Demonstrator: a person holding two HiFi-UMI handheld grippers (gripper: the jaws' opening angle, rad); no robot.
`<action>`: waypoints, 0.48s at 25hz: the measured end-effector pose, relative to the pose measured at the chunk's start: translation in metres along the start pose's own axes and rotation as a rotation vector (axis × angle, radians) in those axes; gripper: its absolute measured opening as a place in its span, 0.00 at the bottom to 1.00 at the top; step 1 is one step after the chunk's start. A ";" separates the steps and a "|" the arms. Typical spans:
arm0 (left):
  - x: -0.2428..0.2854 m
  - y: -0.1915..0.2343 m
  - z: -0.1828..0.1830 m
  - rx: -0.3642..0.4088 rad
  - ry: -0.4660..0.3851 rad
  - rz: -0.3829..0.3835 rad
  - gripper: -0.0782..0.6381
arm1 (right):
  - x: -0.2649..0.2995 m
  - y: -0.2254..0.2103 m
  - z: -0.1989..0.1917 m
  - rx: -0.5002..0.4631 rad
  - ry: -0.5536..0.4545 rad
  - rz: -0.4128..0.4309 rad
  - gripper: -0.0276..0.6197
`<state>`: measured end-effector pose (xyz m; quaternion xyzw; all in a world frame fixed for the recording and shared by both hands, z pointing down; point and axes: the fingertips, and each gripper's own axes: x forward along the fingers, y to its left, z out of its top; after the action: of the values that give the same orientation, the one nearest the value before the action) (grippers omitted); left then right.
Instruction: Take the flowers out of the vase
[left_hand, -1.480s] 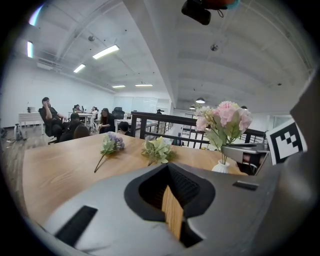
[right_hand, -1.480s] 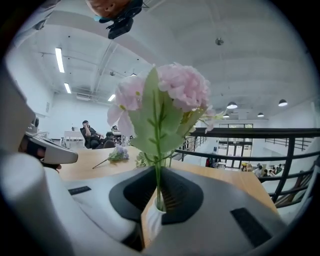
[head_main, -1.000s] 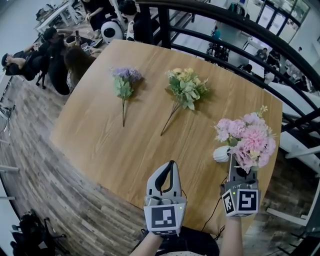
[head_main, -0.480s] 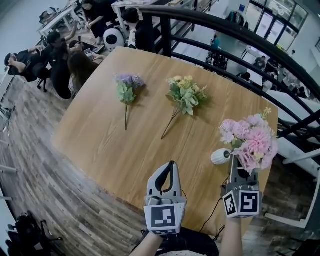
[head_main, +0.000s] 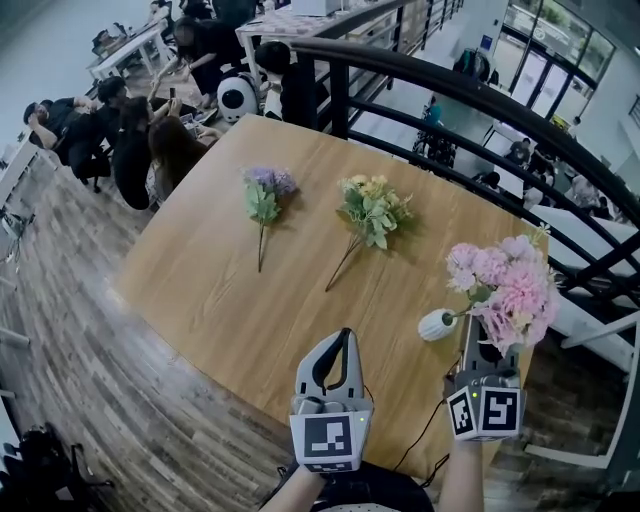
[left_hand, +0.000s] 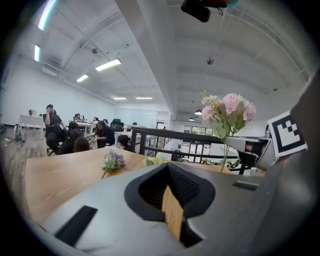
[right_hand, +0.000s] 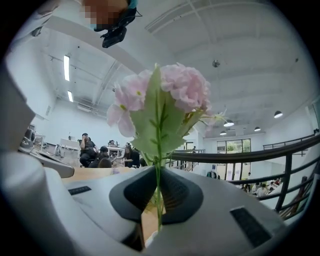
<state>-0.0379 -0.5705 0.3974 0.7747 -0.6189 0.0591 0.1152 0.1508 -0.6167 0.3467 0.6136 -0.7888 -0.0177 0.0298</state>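
Note:
A bunch of pink flowers (head_main: 505, 288) stands upright with its thin green stem (right_hand: 158, 195) between the jaws of my right gripper (head_main: 480, 345), which is shut on it. In the right gripper view (right_hand: 157, 202) the blooms (right_hand: 165, 102) rise above the jaws. A small white vase (head_main: 437, 324) sits on the table just left of the stem and seems to lie on its side. I cannot tell if the stem's end touches it. My left gripper (head_main: 345, 340) hovers over the near table edge, shut and empty (left_hand: 168, 171).
A purple sprig (head_main: 262, 195) and a yellow-green bunch (head_main: 372, 210) lie flat on the round wooden table (head_main: 220, 290). A black railing (head_main: 450, 95) curves behind the table. People sit at desks at the far left. A cable hangs off the near edge.
Both grippers have risen a little, and the pink bunch has come up with the right one. The left gripper stays shut and empty.

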 end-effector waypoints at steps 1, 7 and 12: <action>-0.002 -0.001 0.002 0.005 -0.017 0.001 0.14 | -0.002 0.000 0.003 -0.002 -0.005 0.000 0.09; -0.008 -0.004 0.010 0.005 -0.044 -0.006 0.14 | -0.010 0.003 0.017 -0.005 -0.034 0.002 0.09; -0.010 -0.006 0.019 0.004 -0.066 -0.012 0.14 | -0.011 0.008 0.031 -0.012 -0.057 0.014 0.09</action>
<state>-0.0357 -0.5643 0.3762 0.7802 -0.6176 0.0341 0.0934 0.1434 -0.6047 0.3163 0.6071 -0.7936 -0.0395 0.0110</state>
